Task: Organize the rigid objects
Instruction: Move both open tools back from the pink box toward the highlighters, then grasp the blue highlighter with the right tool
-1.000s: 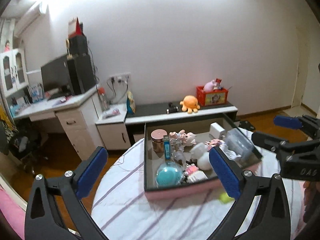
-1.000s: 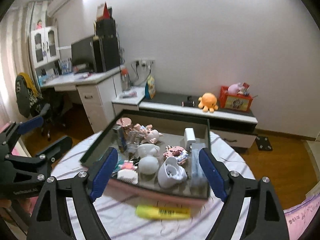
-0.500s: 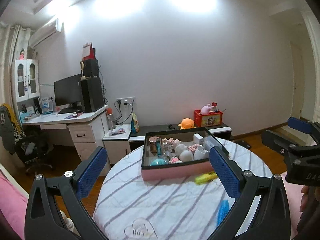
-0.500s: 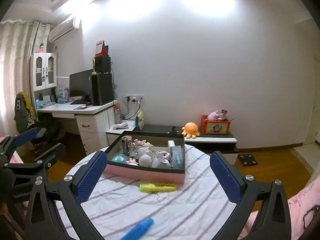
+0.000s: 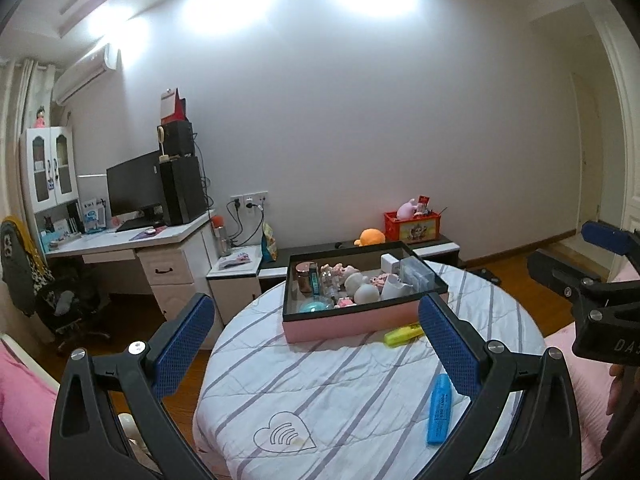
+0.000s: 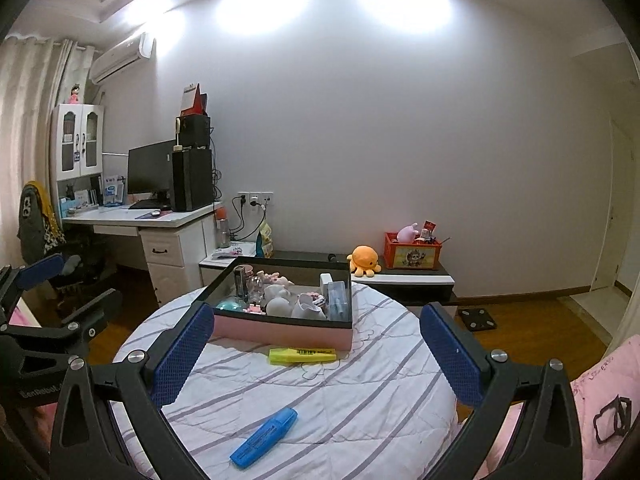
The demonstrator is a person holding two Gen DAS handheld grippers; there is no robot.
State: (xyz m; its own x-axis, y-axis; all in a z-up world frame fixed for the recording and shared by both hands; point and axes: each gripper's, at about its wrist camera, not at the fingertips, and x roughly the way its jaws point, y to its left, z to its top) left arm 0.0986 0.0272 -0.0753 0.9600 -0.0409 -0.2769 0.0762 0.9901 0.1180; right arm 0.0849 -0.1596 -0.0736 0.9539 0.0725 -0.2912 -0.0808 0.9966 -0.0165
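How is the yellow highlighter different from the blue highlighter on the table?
The yellow highlighter lies right in front of the pink box, crosswise; the blue highlighter lies apart from the box, nearer the camera, at a diagonal. Both are short, capped markers lying flat on the striped tablecloth, held by no gripper.

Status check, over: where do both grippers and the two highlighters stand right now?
Left gripper and right gripper open, empty. Yellow highlighter beside pink box; blue highlighter nearer, loose on table. Nothing in the way.

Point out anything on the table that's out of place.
Two highlighters lie loose on the striped tablecloth outside the pink box: the yellow highlighter just in front of it, the blue highlighter nearer the camera. Other small items sit inside.
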